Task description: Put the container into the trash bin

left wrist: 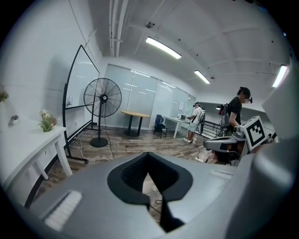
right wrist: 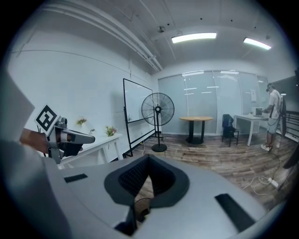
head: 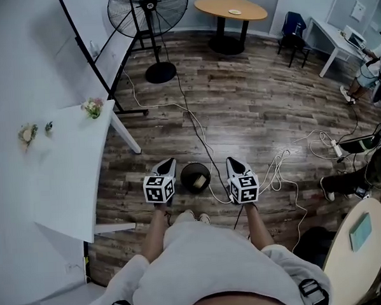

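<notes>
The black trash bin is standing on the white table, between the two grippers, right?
No. The trash bin stands on the wooden floor, not on the white table, as the head view shows. It does sit between the left gripper and the right gripper.

trash bin point(head: 195, 177) on wooden floor point(head: 252, 113)

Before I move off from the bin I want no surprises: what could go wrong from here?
1. Cables snake across the floor right beside the trash bin; a step could snag one and perhaps tip the bin.
2. The left gripper and right gripper are both shut with nothing between the jaws. Something pale shows inside the bin, but I cannot tell whether it is the container, so check before leaving.
</notes>
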A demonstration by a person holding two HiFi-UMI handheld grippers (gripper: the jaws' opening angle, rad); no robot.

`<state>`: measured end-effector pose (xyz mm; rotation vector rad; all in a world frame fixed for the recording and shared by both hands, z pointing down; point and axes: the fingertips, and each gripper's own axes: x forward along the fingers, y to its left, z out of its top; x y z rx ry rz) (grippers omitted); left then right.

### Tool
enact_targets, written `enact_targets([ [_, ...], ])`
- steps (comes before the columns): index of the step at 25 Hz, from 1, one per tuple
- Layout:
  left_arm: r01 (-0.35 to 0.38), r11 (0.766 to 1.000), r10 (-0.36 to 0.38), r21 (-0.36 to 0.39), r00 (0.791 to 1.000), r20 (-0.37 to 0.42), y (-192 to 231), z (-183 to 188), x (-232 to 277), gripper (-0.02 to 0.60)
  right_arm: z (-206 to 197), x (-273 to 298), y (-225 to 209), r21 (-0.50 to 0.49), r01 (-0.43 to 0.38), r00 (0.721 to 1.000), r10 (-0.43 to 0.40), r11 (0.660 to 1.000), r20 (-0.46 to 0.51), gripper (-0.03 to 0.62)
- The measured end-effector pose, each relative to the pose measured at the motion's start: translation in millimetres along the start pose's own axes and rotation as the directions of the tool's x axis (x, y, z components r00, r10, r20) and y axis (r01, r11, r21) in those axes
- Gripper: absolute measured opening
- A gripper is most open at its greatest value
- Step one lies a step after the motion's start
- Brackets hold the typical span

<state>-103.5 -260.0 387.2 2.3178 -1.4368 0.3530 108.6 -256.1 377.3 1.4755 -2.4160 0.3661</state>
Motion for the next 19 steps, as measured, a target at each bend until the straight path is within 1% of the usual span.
enact_targets([
  [9,-0.001,1.000,0.001,-0.003,1.000,-0.004,-3.3,0.4,4.4,0.011,5.4,2.6,-5.2,-0.007,-0.005,1.000,0.005,1.000,0.004,0.012],
  [19,0.002,1.000,-0.002,-0.001,1.000,-0.003,-7.4,1.5,7.1,0.011,0.7,3.6,-4.0,-0.010,-0.017,1.000,0.017,1.000,-0.008,0.012],
])
